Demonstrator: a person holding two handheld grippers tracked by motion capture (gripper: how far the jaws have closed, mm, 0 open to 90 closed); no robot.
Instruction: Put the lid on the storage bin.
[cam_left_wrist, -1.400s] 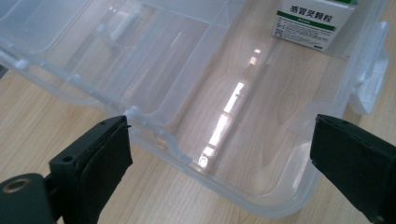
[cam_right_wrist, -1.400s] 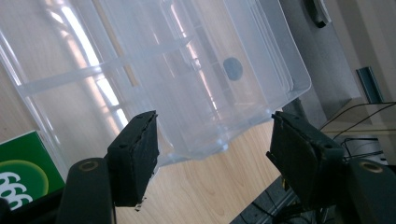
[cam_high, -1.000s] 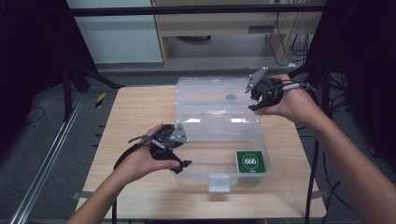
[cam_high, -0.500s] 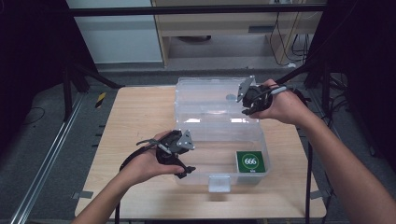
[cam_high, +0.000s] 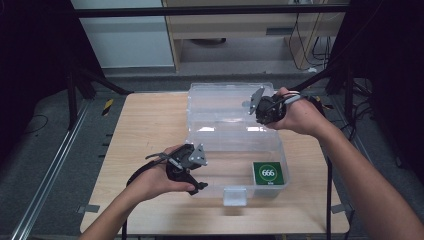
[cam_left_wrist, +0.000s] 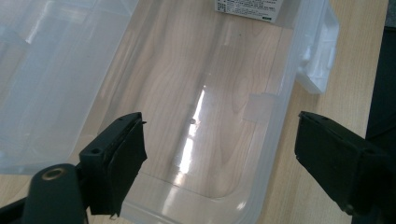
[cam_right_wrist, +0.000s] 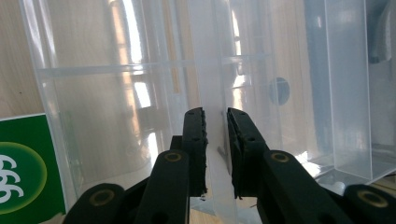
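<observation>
Jaws of right gripper (cam_right_wrist: 216, 154) have just been closing, now pinching the clear storage box's (cam_high: 235, 150) raised lid edge (cam_right_wrist: 212, 93) between them. Left gripper (cam_left_wrist: 219, 158) jaws gape wide over box front, holding nothing. Advise firm pinch, steadying the box before swinging lid.

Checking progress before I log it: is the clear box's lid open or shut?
Open. The lid stands raised behind the clear box, and the right claw has just closed on its edge.
</observation>
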